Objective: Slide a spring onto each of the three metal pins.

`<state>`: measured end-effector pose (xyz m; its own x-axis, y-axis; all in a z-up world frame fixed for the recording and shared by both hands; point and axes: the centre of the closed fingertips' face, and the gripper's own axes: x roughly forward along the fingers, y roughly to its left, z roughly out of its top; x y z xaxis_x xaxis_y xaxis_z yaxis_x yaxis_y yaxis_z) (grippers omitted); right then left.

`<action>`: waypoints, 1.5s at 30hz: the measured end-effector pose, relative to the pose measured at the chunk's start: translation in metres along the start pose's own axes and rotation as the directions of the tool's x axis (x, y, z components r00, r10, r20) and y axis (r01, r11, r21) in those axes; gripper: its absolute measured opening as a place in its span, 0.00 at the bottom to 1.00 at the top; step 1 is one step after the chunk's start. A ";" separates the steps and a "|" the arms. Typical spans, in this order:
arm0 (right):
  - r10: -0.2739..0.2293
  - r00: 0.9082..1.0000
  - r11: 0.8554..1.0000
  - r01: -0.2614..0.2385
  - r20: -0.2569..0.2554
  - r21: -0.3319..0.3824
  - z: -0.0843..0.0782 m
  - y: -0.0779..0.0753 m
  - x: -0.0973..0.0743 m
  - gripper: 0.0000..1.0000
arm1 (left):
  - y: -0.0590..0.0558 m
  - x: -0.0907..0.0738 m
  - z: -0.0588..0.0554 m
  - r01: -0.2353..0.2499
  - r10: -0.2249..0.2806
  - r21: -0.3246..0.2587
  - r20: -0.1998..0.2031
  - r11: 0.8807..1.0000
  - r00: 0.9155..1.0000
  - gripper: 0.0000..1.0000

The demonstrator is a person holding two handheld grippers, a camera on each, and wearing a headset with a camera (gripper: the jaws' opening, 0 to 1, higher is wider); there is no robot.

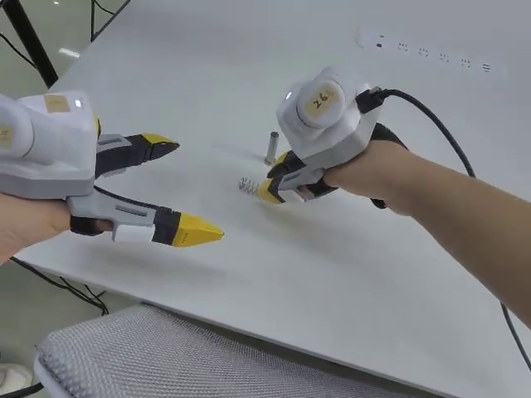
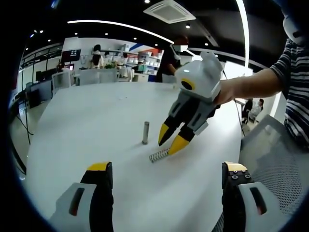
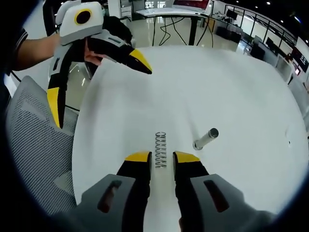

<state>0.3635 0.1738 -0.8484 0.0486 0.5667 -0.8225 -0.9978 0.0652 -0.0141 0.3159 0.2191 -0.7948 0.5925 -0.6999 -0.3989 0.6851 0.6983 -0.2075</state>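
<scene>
A small coil spring [image 1: 247, 184] [image 3: 160, 149] lies flat on the white table [image 1: 348, 274]. One short metal pin [image 1: 271, 148] [image 3: 206, 139] stands upright just beyond it. My right gripper [image 1: 272, 189] [image 3: 162, 157] is low over the table with its yellow tips slightly apart. The spring's near end lies in the gap between them, untouched by either tip. My left gripper [image 1: 187, 189] [image 2: 166, 169] hovers to the left, open wide and holding nothing. In the left gripper view, the right gripper [image 2: 170, 143], the spring [image 2: 158, 155] and the pin [image 2: 145, 133] are ahead.
A white power strip [image 1: 423, 51] lies at the far side of the table. A grey mesh chair [image 1: 166, 356] stands at the near edge. A black cable [image 1: 440, 133] runs back from the right gripper. People stand in the far room.
</scene>
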 end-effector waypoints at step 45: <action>-0.017 0.998 0.994 0.024 0.065 -0.103 -0.029 0.019 -0.062 0.13 | -0.043 0.045 0.014 0.166 -0.163 0.058 -0.045 0.984 0.986 0.85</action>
<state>0.3399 0.1160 -0.8137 0.0684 0.6179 -0.7833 -0.9958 -0.0060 -0.0917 0.3192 0.1556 -0.7916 0.4530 -0.7968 -0.3999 0.7972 0.5628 -0.2185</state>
